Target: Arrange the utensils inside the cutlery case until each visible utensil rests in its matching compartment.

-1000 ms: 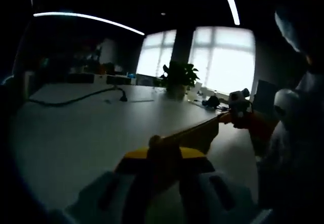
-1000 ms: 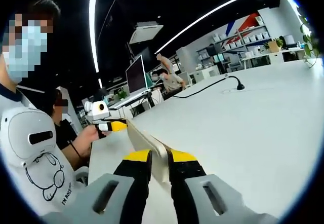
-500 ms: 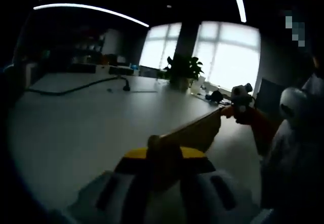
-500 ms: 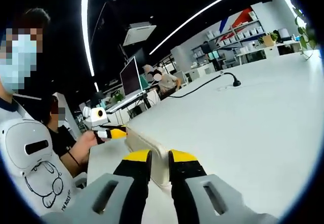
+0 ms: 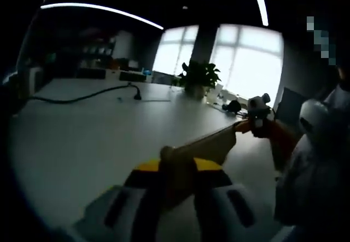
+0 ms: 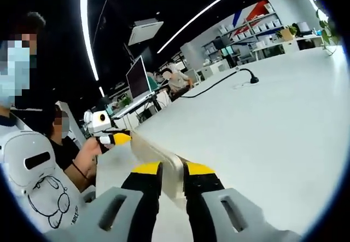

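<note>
Left gripper view: left gripper (image 5: 176, 168) closed on one end wall of the cutlery case (image 5: 205, 142), jaws pinching its rim. The case runs away to the right, held up off the white table (image 5: 82, 138); its far end is gripped by the right gripper (image 5: 245, 125), seen in front of the person's sleeve (image 5: 311, 165). A black cable (image 5: 82, 95) lies across the far table, a potted plant (image 5: 198, 79) stands before the bright windows (image 5: 240, 61). Scene dim. Against half a second ago: almost the same framing, case end a touch lower in the picture, grip unchanged.

Right gripper view: person at the left edge, hand (image 6: 90, 153) holding the left gripper (image 6: 123, 138), which clamps the case's far end. The cutlery case (image 6: 158, 162) comes from there toward the camera, and the right gripper (image 6: 167, 172) is closed on its near wall, yellow tips either side of the rim. White table (image 6: 262, 138) stretches to the right with a black cable (image 6: 219, 83); monitor (image 6: 136, 78) and shelves (image 6: 262, 28) behind. Since half a second ago the view has tilted a little, the far gripper sits slightly lower and left in the picture; both grips the same. Inside of the case and any utensils can't be made out in either view.
</note>
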A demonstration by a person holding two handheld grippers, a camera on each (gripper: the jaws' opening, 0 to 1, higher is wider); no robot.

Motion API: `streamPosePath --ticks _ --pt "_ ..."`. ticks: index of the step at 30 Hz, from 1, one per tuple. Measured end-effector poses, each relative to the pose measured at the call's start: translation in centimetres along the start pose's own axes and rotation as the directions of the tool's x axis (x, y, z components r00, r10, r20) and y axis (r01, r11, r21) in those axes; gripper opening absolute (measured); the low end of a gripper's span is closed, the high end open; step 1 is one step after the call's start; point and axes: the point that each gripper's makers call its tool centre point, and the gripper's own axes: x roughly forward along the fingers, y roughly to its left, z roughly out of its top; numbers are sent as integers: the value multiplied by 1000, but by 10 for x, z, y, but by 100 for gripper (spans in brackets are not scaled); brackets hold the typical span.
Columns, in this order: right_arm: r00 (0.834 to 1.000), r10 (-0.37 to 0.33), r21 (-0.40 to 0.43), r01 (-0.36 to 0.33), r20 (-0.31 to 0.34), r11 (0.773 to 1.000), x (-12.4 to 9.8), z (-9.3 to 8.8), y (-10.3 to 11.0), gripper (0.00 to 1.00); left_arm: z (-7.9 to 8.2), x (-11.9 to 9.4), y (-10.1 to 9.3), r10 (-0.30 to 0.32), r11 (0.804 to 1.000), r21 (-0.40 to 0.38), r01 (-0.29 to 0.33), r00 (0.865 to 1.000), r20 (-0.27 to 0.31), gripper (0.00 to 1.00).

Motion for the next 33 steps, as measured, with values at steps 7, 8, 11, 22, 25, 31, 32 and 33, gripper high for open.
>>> streamPosePath --ticks 7,8,11,22,25,31,32,33 --pt "1000 -22 -31 22 -15 999 4 -4 -3 17 -6 1 2 4 1000 9 -3 1000 -15 20" --pt "1000 -24 -38 23 -17 999 5 -5 -3 17 -7 1 4 10 1000 10 -10 1000 -17 20" --pt "1000 -26 -42 26 -11 999 4 -2 -2 17 -7 1 4 12 1000 8 -12 1000 -16 20" --pt "999 30 82 -33 46 996 0 13 -1 15 3 0 2 -4 1000 -27 4 1000 9 20" --pt "999 21 105 -25 36 994 4 12 -5 15 2 1 3 -1 999 -33 1 1000 3 20" --pt "999 15 101 -20 43 995 7 14 -7 15 2 4 6 -1 999 -36 0 1000 -12 21" --pt "999 13 103 -17 40 995 8 14 -8 15 0 6 9 1 999 -33 -1 1000 -22 21" --pt "999 11 108 -15 40 994 8 14 -9 15 -1 7 10 1 999 -33 -2 1000 -28 21"
